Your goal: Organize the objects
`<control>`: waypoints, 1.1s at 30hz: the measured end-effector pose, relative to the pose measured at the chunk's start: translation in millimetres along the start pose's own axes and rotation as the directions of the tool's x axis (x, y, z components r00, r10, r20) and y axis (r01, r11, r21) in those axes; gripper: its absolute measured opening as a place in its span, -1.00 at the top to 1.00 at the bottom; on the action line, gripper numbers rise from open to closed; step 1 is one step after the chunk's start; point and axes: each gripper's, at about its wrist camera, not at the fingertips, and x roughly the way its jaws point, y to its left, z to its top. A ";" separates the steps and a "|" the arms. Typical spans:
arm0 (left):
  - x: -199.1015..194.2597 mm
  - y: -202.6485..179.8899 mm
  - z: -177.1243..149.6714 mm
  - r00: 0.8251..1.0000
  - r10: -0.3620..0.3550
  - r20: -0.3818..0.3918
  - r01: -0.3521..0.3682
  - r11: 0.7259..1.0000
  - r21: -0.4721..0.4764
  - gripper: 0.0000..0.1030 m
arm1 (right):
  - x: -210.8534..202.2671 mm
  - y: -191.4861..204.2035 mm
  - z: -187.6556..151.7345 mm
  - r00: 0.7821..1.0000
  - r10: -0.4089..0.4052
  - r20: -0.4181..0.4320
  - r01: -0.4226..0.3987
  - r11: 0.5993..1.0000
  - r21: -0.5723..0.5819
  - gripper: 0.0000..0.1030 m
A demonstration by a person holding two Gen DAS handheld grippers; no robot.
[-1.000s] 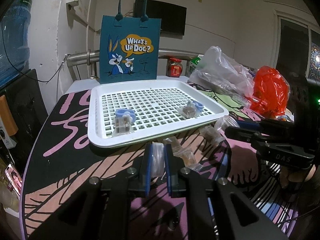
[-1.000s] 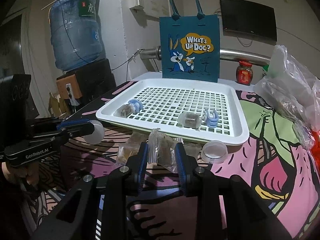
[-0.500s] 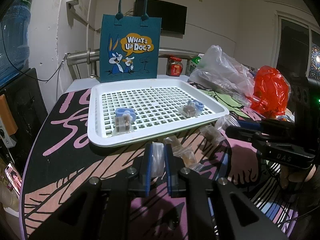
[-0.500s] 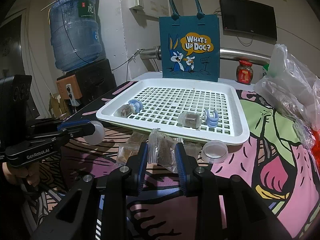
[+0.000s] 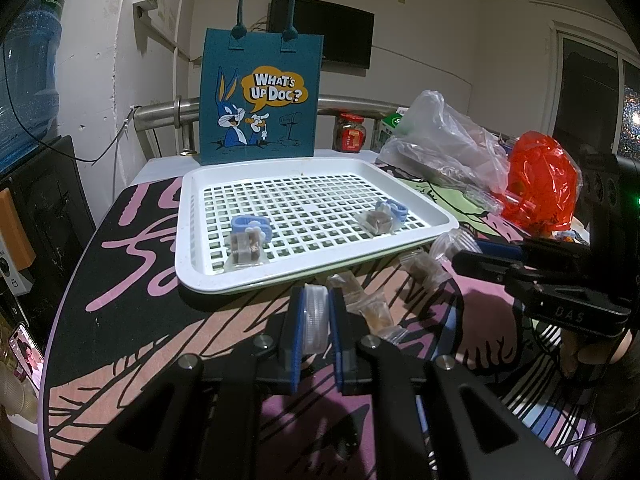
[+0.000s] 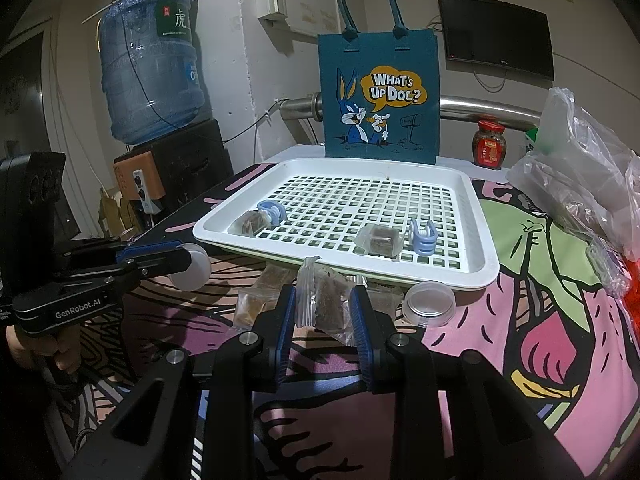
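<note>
My left gripper (image 5: 315,310) is shut on a clear round plastic lid (image 5: 316,318), held on edge above the table in front of the white lattice tray (image 5: 200,276). It also shows in the right wrist view (image 6: 188,266). My right gripper (image 6: 323,304) is shut on a small clear bag of brown snack (image 6: 326,304), just before the tray (image 6: 486,256). In the tray lie two bagged snacks (image 6: 380,240) (image 6: 249,223), each beside a blue clip (image 6: 423,236) (image 6: 271,211). More small bags (image 5: 372,308) lie on the table.
A clear round container (image 6: 430,303) sits right of my right gripper. A teal "What's Up Doc?" tote (image 6: 378,92) stands behind the tray. Clear plastic bags (image 5: 444,148), a red bag (image 5: 540,180) and a jar (image 6: 488,144) are at the right. A water jug (image 6: 150,64) stands left.
</note>
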 end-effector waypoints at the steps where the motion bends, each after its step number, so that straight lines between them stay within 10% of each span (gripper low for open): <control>1: 0.0 0.0 0.0 1.000 0.000 0.000 0.000 1.000 0.000 0.77 | 0.1 0.3 0.1 1.000 0.000 0.000 0.000 1.000 0.000 0.48; 33: 0.5 -0.1 -0.1 1.000 -0.002 -0.002 0.002 1.000 -0.001 0.77 | 0.3 1.2 0.4 1.000 0.007 0.000 -0.007 1.000 0.007 0.48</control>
